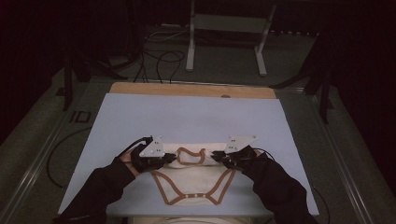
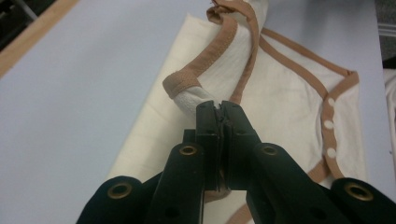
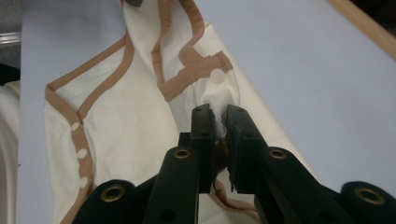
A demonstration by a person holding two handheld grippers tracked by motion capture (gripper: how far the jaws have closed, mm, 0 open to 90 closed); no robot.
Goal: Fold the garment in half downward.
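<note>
A cream baby bodysuit (image 1: 194, 179) with tan trim and white snaps lies near the front edge of the pale blue table (image 1: 187, 116). My left gripper (image 1: 169, 157) is shut on the garment's left shoulder; in the left gripper view the jaws pinch a white fold beside the tan neck trim (image 2: 201, 70). My right gripper (image 1: 215, 156) is shut on the right shoulder; the right gripper view shows cream cloth (image 3: 219, 100) caught between the jaws below a snap (image 3: 215, 75). The shoulders are lifted and folded toward the neckline (image 1: 190, 156).
A wooden strip (image 1: 191, 89) runs along the table's far edge. Beyond it stand a metal frame (image 1: 226, 32) and loose cables (image 1: 159, 60) on the floor. More cream fabric (image 1: 187, 220) hangs at the table's near edge. Dark sleeves (image 1: 98, 186) enter from below.
</note>
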